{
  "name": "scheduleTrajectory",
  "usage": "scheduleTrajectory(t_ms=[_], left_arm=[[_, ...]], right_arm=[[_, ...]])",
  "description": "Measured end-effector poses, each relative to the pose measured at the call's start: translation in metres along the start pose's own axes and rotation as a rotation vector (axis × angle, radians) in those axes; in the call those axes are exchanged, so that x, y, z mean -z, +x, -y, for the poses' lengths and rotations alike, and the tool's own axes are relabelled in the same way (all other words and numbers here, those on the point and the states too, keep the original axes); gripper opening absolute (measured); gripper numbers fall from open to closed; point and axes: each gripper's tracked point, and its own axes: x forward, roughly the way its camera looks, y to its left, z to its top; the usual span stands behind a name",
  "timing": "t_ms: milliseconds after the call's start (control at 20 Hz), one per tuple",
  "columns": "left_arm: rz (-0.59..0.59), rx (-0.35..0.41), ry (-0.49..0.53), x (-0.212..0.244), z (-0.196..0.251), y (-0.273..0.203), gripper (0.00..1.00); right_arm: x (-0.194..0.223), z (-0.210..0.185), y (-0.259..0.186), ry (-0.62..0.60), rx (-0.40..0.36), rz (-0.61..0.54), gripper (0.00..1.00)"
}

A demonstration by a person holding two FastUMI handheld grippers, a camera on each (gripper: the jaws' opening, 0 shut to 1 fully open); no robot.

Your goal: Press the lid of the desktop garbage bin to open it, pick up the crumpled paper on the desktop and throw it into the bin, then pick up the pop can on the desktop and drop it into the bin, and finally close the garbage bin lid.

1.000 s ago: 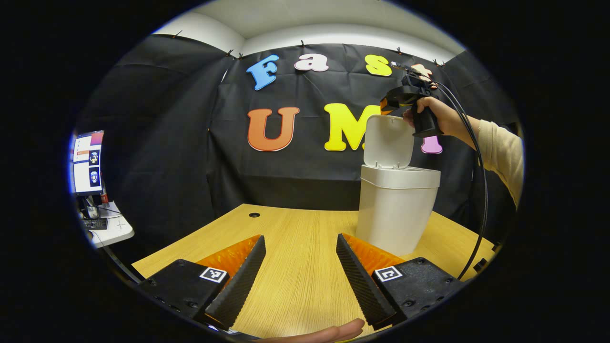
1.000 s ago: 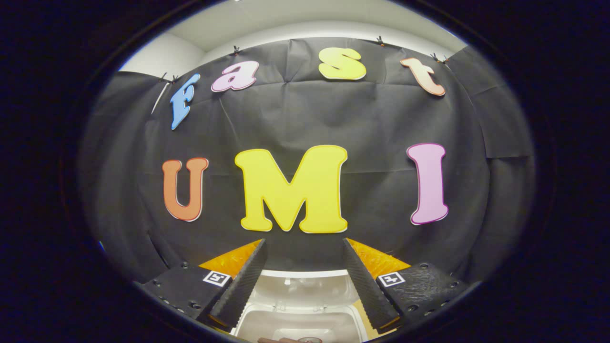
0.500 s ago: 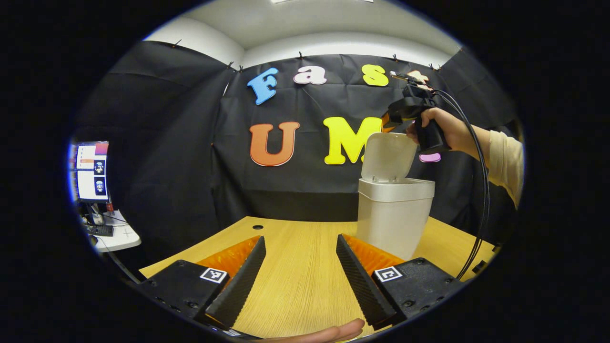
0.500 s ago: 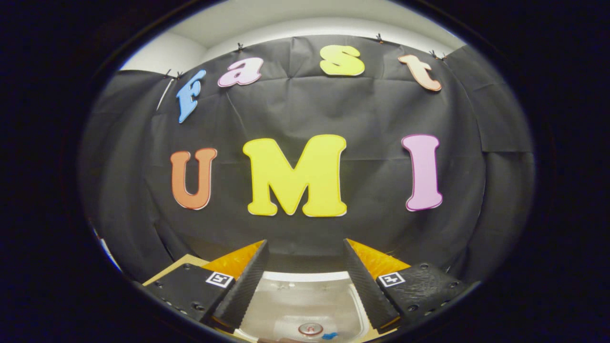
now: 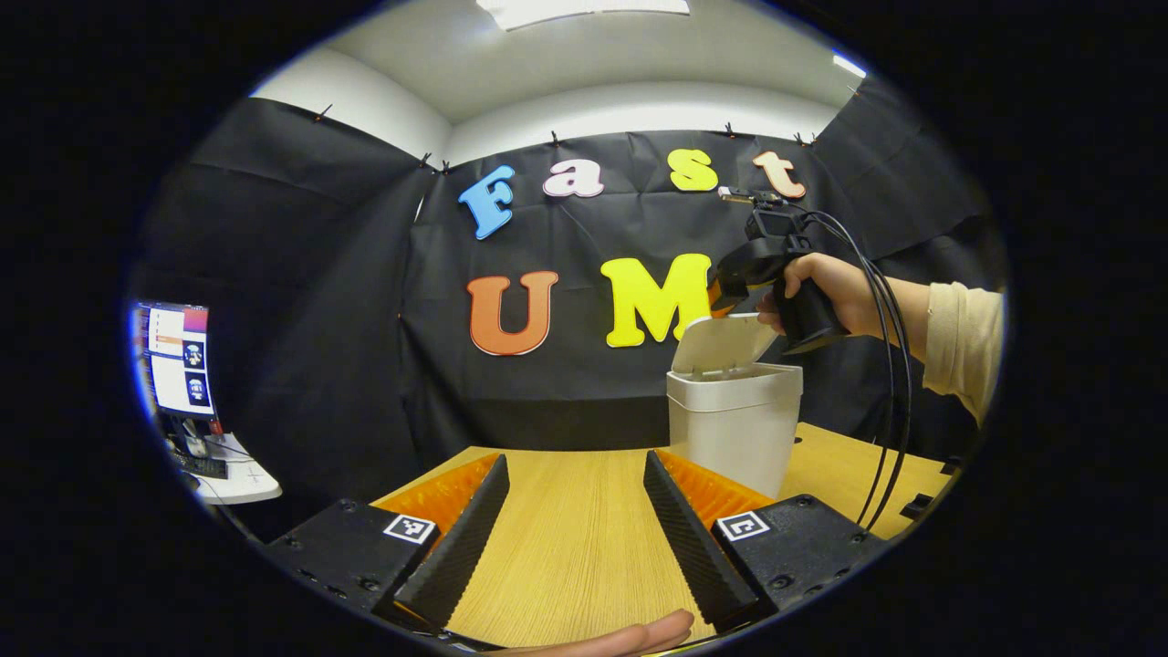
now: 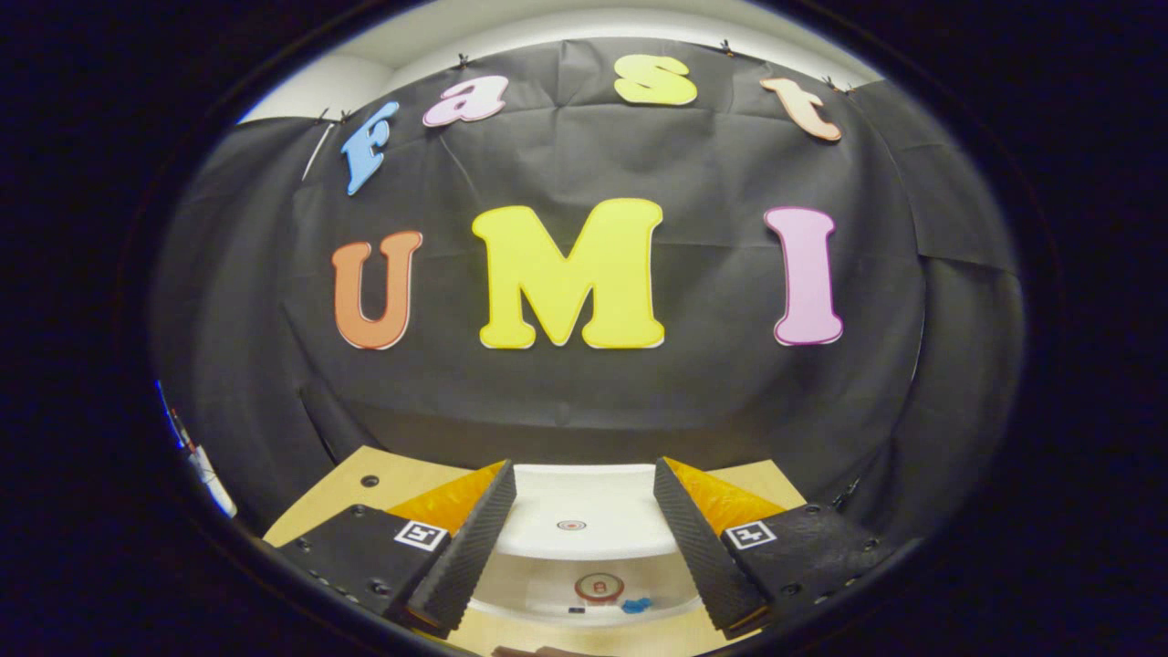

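The right gripper (image 5: 730, 294), fingers spread and empty, hovers at the half-lowered lid (image 5: 724, 342), judged ready to shut the bin (image 5: 735, 424) standing at two o'clock on the desk (image 5: 566, 538); the can (image 6: 599, 587) lies inside. The left gripper (image 5: 575, 529), fingers spread, idles.

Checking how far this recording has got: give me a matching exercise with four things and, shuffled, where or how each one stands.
Things:
1. lid
2. can
3. left hand-held gripper
4. monitor

Places or states:
A. inside the bin
B. on a side desk, far left
C. tilted partway over the bin
D. open, over the table

Pairs: 1-C, 2-A, 3-D, 4-B
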Motion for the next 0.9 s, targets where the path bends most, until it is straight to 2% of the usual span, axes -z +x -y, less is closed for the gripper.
scheduleTrajectory(t_ms=[150, 500, 900], left_arm=[[-0.007, 0.021, -0.015, 0.003, 0.004, 0.000, 0.96], [-0.038, 0.014, -0.031, 0.017, 0.000, 0.003, 0.96], [-0.052, 0.006, -0.039, 0.021, -0.009, 0.005, 0.96]], right_arm=[[0.012, 0.003, -0.003, 0.002, -0.007, -0.038, 0.95], [0.053, 0.007, -0.003, -0.021, -0.024, -0.110, 0.97], [0.071, 0.006, 0.002, -0.025, -0.014, -0.157, 0.97]])
